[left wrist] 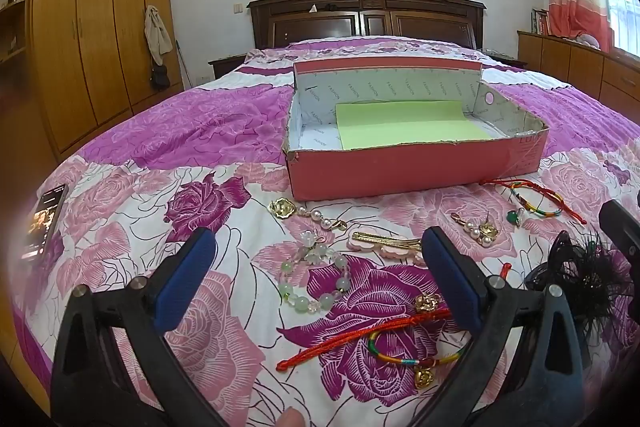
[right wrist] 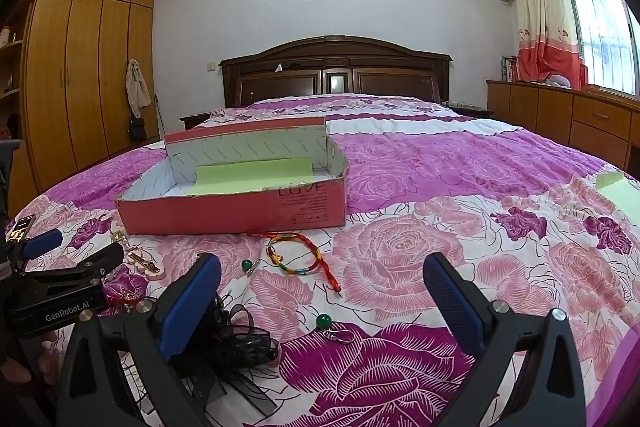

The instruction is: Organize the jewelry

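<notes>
A pink cardboard box point(left wrist: 400, 171) with a green paper sheet point(left wrist: 404, 123) inside lies open on the bed; it also shows in the right wrist view point(right wrist: 224, 211). My left gripper point(left wrist: 320, 275) is open and empty over a green bead bracelet point(left wrist: 316, 279), with a gold hair clip point(left wrist: 384, 241), pearl charms point(left wrist: 304, 213) and red cord bracelets point(left wrist: 384, 339) around it. My right gripper point(right wrist: 320, 291) is open and empty above a green bead earring point(right wrist: 330, 327). A rainbow cord bracelet point(right wrist: 296, 253) lies ahead of it. A black feather hairpiece point(right wrist: 240, 339) lies by its left finger.
A phone point(left wrist: 44, 219) lies on the floral bedspread at the left. A green paper sheet point(right wrist: 620, 191) lies at the right bed edge. The left gripper's body point(right wrist: 60, 291) shows at the left of the right wrist view. Wardrobe left, headboard behind, cabinets right.
</notes>
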